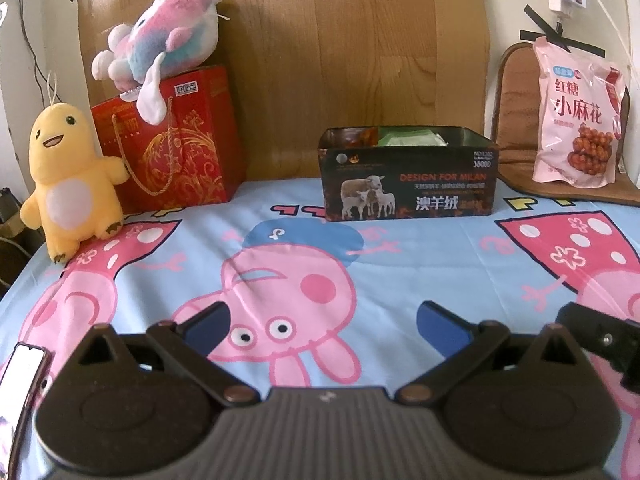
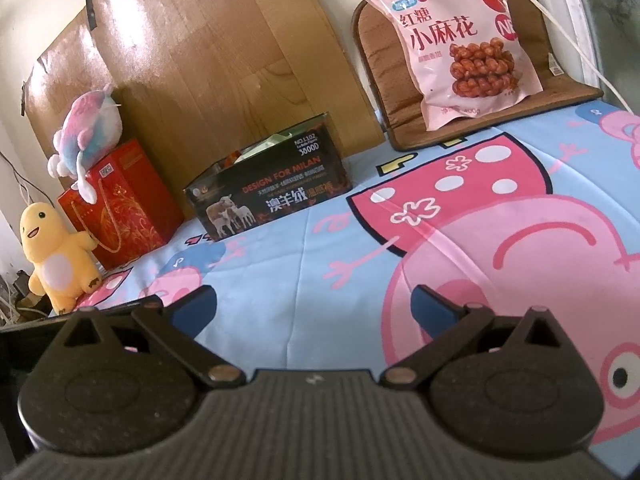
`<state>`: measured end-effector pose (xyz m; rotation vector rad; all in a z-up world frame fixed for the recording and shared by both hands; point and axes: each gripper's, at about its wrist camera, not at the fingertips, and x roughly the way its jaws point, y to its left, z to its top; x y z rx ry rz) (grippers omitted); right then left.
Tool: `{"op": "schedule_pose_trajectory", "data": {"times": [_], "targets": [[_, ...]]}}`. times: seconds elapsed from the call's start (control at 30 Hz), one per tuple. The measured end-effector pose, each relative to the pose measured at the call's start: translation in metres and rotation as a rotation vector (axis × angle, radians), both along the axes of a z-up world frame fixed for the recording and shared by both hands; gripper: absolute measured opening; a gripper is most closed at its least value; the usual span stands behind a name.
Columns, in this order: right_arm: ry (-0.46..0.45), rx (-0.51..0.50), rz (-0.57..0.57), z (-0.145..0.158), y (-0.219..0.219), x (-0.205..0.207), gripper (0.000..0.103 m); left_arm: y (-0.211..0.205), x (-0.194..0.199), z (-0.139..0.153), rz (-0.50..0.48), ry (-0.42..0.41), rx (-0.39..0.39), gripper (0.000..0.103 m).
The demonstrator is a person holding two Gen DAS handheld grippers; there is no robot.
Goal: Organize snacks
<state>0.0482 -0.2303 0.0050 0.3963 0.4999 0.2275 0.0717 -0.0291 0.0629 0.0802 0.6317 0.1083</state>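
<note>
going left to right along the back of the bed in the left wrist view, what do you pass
yellow plush duck → red gift bag, with the pink and blue plush on top → dark tin box → pink snack bag

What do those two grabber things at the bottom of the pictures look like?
Both look alike. The left tongs and right tongs have blue pads on black linkage arms, copper-coloured rivets, two round black discs and a ribbed grey body. No cables or sleeves show.

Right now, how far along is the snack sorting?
Done: the black tin already holds some packets, green and orange ones showing at its rim. In hand: nothing; left gripper and right gripper are both open over the sheet. Left: the pink snack bag still leans on the brown cushion, outside the tin.
</note>
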Motion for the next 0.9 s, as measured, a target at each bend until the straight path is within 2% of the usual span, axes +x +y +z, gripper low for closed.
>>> {"op": "schedule_pose_trajectory", "data": {"times": [0.1, 0.23, 0.57, 0.9], "targets": [[-0.001, 0.003, -0.001, 0.0, -0.001, 0.0, 0.103, -0.001, 0.003, -0.002, -0.009, 0.05, -0.007, 0.103], [-0.004, 0.003, 0.001, 0.0, -0.002, -0.001, 0.103, -0.004, 0.001, -0.005, -0.016, 0.053, -0.005, 0.103], [-0.037, -0.012, 0.005, 0.007, -0.002, -0.004, 0.103, -0.006, 0.002, 0.007, 0.002, 0.018, 0.035, 0.103], [-0.095, -0.043, 0.048, 0.026, 0.002, 0.0, 0.103, -0.007, 0.006, 0.031, 0.014, -0.044, 0.058, 0.103]]}}
